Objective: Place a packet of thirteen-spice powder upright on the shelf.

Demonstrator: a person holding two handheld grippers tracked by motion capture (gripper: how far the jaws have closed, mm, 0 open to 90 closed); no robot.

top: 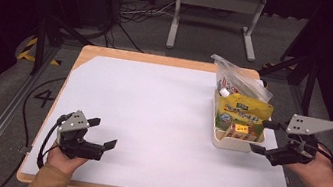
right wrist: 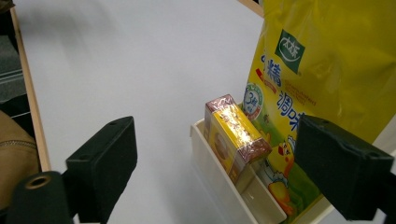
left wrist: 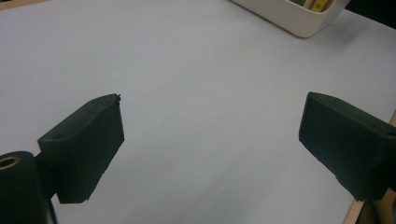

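A cream bin stands at the table's right side. In it stand a yellow printed pouch, a small yellow and brown box and a clear plastic bag behind them. My right gripper is open just right of the bin's near corner, its jaws on either side of the box and bin wall without touching. Over bare table near the front left edge my left gripper hangs open and empty. A corner of the bin lies far ahead of it.
The white table surface has a wooden rim. A grey metal stand and cables lie on the floor beyond the far edge. A dark tripod leg rises at the right.
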